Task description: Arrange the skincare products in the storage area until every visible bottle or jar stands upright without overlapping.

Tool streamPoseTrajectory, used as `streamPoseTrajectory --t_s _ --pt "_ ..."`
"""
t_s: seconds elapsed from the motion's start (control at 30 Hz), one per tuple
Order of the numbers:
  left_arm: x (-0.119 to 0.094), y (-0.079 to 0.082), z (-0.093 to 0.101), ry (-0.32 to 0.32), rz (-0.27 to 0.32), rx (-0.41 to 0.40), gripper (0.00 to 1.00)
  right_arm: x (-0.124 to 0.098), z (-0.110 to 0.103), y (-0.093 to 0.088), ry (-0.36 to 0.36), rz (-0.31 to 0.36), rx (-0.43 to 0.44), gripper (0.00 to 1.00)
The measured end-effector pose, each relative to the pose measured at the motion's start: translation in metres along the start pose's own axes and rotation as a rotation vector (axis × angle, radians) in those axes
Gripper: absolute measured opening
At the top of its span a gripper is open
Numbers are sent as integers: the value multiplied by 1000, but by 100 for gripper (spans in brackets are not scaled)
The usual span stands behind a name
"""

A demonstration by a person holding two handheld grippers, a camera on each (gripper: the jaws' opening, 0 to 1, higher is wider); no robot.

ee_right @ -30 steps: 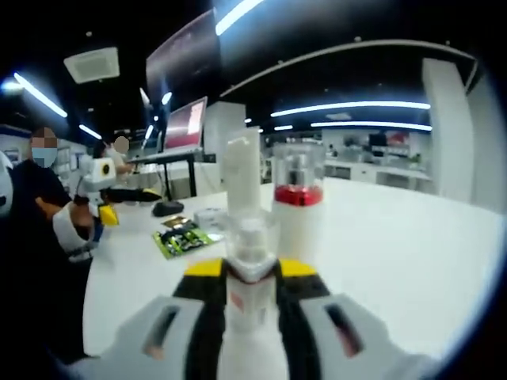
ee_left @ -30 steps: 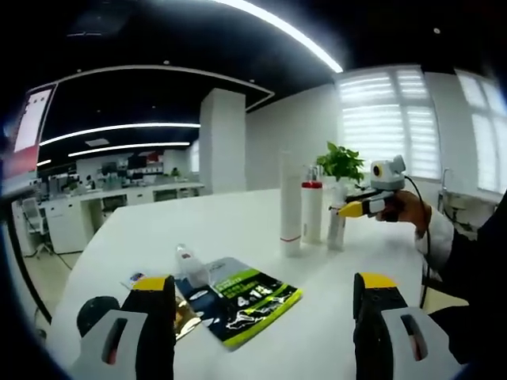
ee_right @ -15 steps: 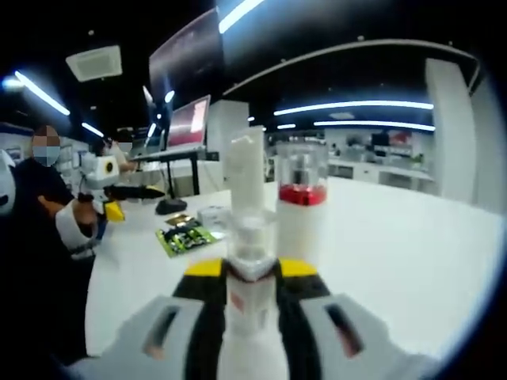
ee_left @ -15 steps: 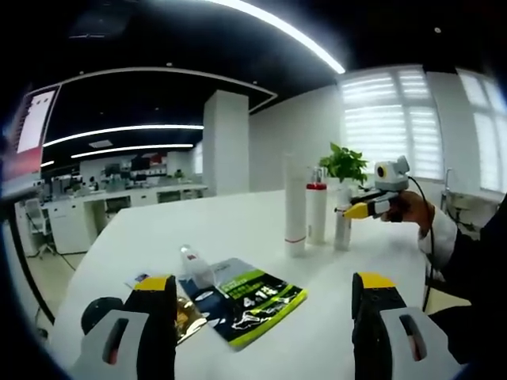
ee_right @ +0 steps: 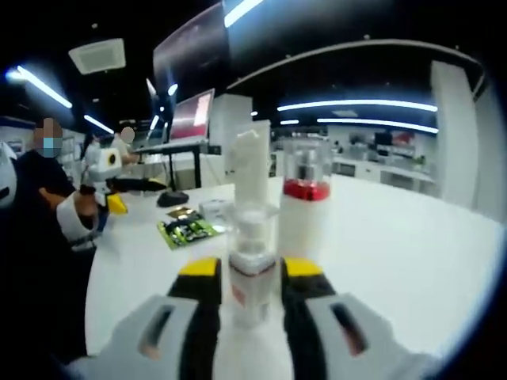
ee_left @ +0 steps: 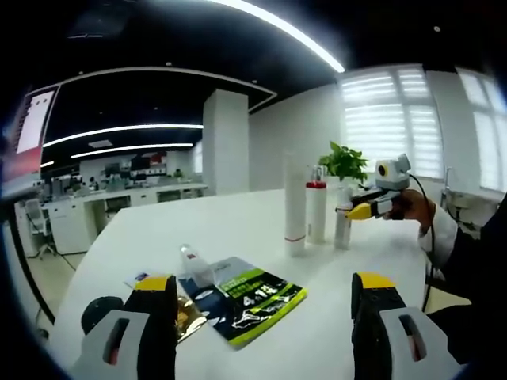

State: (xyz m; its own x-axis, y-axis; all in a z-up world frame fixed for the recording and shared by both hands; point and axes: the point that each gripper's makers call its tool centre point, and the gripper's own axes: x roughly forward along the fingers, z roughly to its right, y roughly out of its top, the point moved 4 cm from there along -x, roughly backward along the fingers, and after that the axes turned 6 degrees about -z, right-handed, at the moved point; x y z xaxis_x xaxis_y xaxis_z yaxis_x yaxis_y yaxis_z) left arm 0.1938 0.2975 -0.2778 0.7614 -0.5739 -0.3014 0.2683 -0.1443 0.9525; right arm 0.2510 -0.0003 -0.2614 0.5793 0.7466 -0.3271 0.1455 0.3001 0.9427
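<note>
Right gripper view, right gripper point(ee_right: 253, 279) jaws flanking small bottle point(ee_right: 252, 265), grip unclear, left gripper point(ee_left: 261, 305) jaws apart.

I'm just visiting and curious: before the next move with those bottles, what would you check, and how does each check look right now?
1. Small clear-capped bottle upright between the right gripper jaws: ok.
2. Whether the jaws actually press on it: cannot tell; slight gaps seem to show.
3. Tall white tube and red-banded bottle upright: ok.
4. The three standing bottles not overlapping: ok, they stand close together but apart.
5. Small bottle by the green pamphlet standing properly: not ok; it looks tilted.
6. Left gripper free for that bottle: ok, jaws open and holding nothing.
</note>
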Motion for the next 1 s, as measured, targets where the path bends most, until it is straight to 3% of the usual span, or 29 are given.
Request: streamPoseTrajectory --t_s 0.23,0.57,1.0 --pt "-1 1 -2 2 -3 -3 93 -11 3 17 -29 41 -25 36" --pt "-1 1 0 0 -5 1 93 -26 -3 50 -107 160 -65 38" --pt "-3 1 -7 11 -17 -20 92 -12 -34 61 -40 162 -104 30"
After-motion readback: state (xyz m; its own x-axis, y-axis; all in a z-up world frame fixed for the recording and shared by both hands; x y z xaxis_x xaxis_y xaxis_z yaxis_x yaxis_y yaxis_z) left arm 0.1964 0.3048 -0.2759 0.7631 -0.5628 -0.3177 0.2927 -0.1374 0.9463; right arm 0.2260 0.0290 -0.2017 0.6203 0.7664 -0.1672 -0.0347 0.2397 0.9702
